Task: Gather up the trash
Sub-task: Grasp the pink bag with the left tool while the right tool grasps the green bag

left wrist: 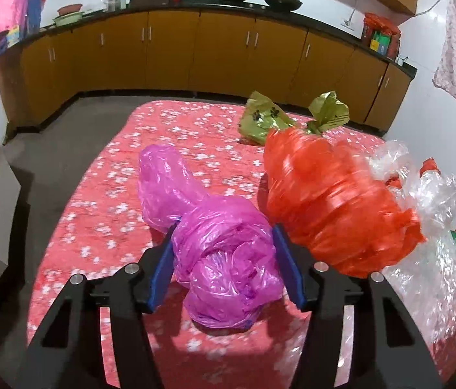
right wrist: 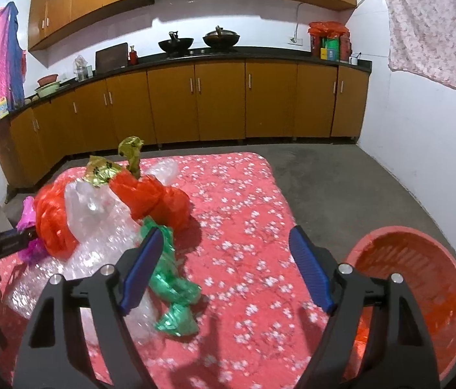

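On the table with the red flowered cloth (left wrist: 105, 201) lies a crumpled pink plastic bag (left wrist: 224, 269). My left gripper (left wrist: 226, 225) is shut on its near bunch, both blue pads pressing its sides. To its right are an orange-red bag (left wrist: 325, 201), clear bubble wrap (left wrist: 435, 259) and an olive-green bag (left wrist: 260, 120). My right gripper (right wrist: 224, 249) stands open above the cloth (right wrist: 254, 210), nothing between its fingers. A green bag (right wrist: 173, 291) lies just by its left finger, partly hidden behind it. The red basket (right wrist: 390, 230) stands on the floor at the right.
Orange-red bags (right wrist: 156, 201), clear plastic (right wrist: 98, 227) and the olive-green bag (right wrist: 101, 168) are heaped on the table's left half. Yellow-brown cabinets (right wrist: 221, 100) with a dark counter and two woks run along the far wall. Grey floor (right wrist: 341, 181) surrounds the table.
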Motion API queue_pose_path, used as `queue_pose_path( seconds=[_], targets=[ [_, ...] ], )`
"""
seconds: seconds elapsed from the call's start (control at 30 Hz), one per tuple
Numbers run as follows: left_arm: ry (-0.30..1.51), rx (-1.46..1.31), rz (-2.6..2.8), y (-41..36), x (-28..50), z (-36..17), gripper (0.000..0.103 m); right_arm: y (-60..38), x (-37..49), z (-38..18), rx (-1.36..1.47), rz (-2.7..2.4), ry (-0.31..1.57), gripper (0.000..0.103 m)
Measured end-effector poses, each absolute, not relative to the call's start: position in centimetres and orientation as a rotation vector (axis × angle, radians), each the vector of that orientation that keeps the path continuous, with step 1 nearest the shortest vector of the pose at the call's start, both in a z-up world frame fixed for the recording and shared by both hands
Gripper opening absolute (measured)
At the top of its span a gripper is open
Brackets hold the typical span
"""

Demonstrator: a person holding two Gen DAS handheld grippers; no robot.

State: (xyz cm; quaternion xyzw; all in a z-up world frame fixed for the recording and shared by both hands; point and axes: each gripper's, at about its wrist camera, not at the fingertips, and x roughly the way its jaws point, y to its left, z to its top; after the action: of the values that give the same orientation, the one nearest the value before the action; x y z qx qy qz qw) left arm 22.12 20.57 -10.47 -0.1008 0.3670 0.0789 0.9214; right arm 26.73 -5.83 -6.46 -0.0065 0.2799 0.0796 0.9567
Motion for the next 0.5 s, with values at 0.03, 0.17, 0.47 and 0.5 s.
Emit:
queue_pose_path(
  seconds=[0.03,0.17,0.47,0.5],
  targets=[
    [0.748,-0.204,0.17,21.0,21.7,-10.3,0.058,-5.6,26.9,-6.4,-0.01,0.168,0.566,0.076],
    [0.735,-0.198,0.191,21.5,20.6,-10.0,0.058,-5.0,27.5,-6.5,0.001,0.201,0.578,0.07],
    [0.736,-0.194,0.188,21.8,20.3,-10.1,0.058,-2.8,28.1,-9.5,-0.05,0.275,0.681,0.054],
    [0.737,-0.193,0.187,21.7,20.3,-10.1,0.058,-2.7,28.1,-9.8,-0.057,0.276,0.686,0.053]
  ],
)
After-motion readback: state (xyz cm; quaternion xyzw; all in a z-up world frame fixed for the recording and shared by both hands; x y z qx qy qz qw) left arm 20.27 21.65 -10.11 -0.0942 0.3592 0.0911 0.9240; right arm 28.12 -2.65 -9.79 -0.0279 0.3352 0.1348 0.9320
